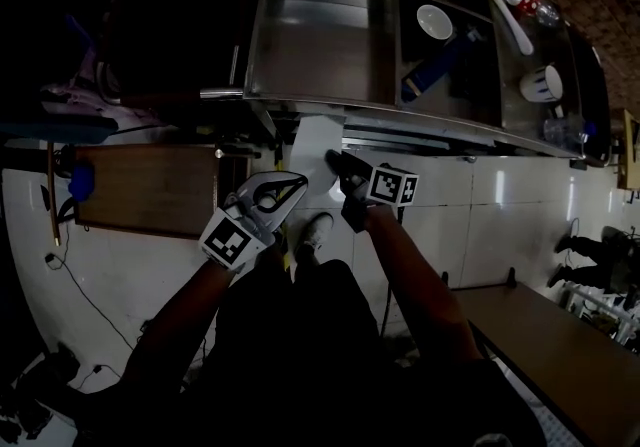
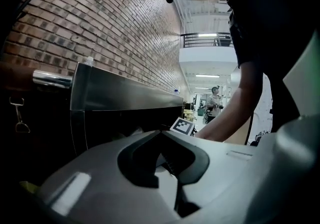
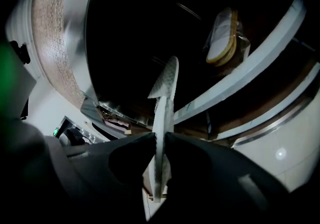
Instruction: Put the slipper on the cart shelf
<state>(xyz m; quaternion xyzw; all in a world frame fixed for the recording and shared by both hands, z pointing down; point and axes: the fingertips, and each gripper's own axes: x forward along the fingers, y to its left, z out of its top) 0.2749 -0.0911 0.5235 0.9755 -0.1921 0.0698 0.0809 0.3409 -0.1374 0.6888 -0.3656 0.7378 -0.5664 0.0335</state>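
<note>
Slipper [image 3: 165, 80], white and edge-on, sits clamped in the right gripper [image 3: 160, 139].

the cart [image 1: 320, 55] is bare metal, brushed, with a soft shine. the wall [image 2: 115, 22] is rough matt brick. the floor [image 1: 480, 225] is white tile, glossy enough to catch the light. a brown board [image 1: 140, 185] looks like matt wood. the slipper [image 3: 162, 107] is thin and white, with a fine dimpled texture. the left gripper [image 2: 161, 135] is smooth pale grey plastic, dark and matt inside. the right gripper [image 3: 160, 140] is dark matt plastic.
</note>
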